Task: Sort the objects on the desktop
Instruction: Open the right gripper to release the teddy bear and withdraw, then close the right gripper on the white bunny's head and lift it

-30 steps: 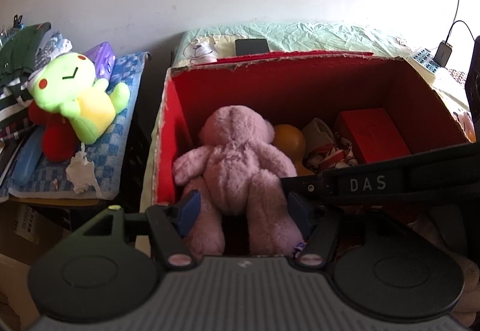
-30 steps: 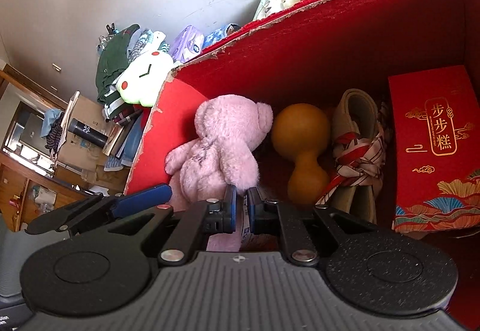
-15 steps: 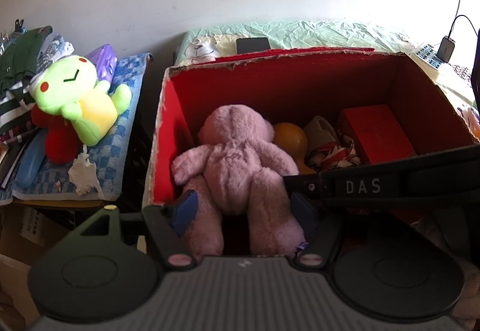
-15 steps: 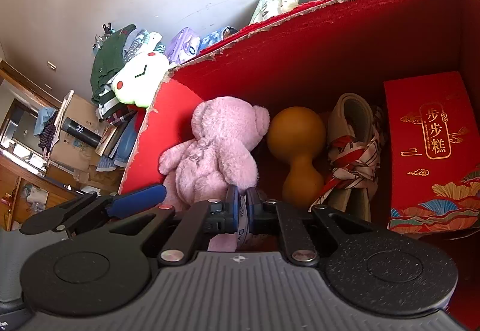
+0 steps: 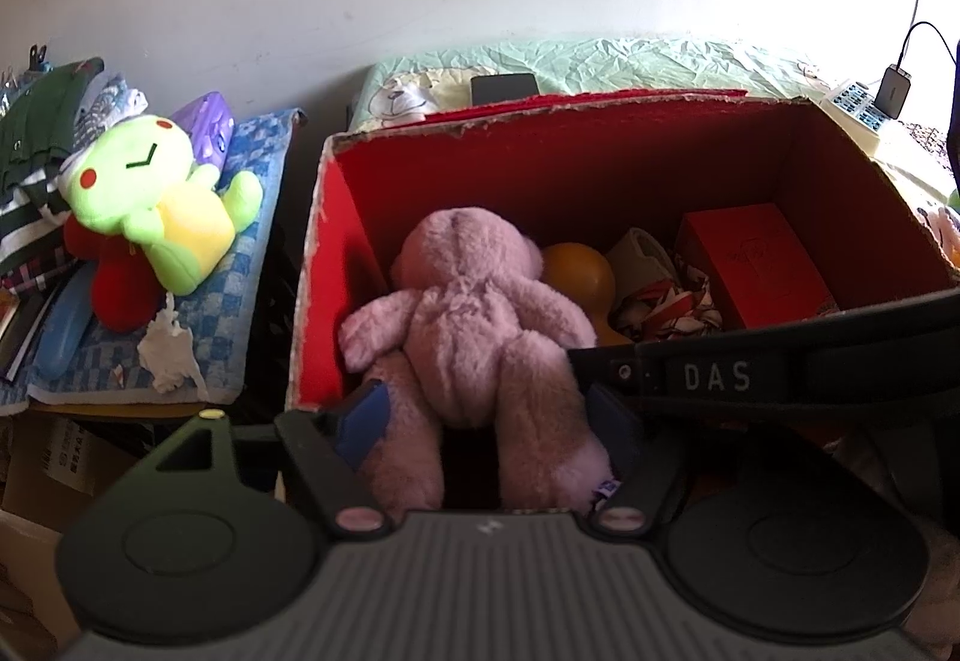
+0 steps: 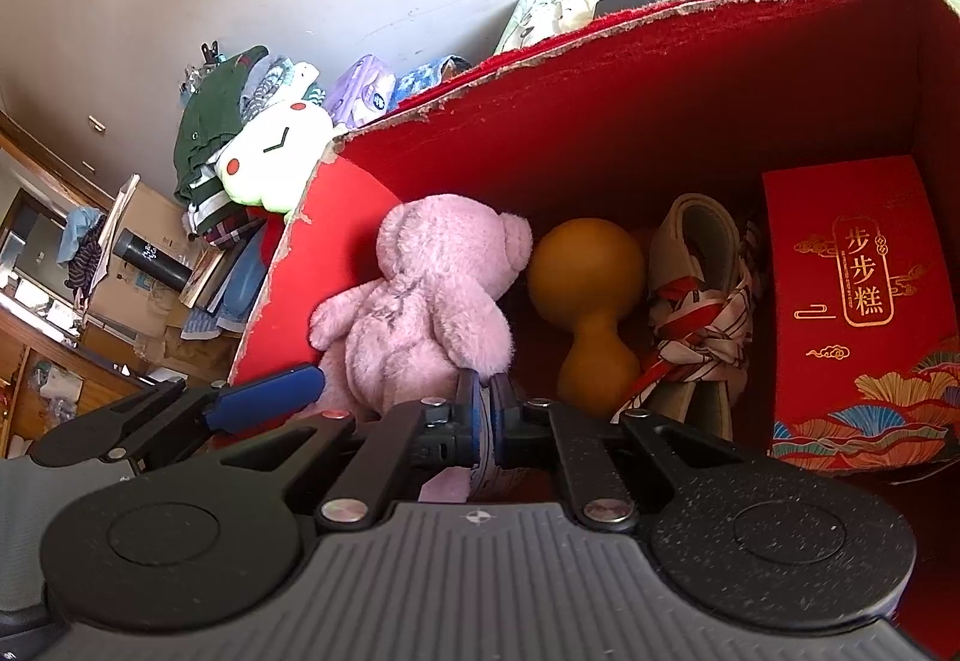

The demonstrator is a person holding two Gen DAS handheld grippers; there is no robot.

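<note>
A pink plush bear (image 5: 474, 325) lies face down in the left part of a red cardboard box (image 5: 552, 145). My left gripper (image 5: 492, 421) is open, its blue-padded fingers on either side of the bear's legs. My right gripper (image 6: 486, 409) is shut on the white label at the bear's leg, just below its right arm. The bear also shows in the right wrist view (image 6: 420, 301). Beside it in the box (image 6: 660, 79) lie an orange gourd (image 6: 591, 301), a sandal with a patterned strap (image 6: 702, 319) and a red gift box (image 6: 864, 301).
A green and yellow plush toy (image 5: 156, 199) lies on a blue checked cloth (image 5: 252, 217) left of the box, with folded clothes (image 5: 42, 145) and a crumpled tissue (image 5: 168, 349). Behind the box is a green bedsheet (image 5: 600, 61) with a dark phone (image 5: 504, 88). A charger (image 5: 894, 85) hangs far right.
The view of both cameras has drawn back slightly and upward. The bear keeps its place between the left fingers. The right gripper stays shut on the label.
</note>
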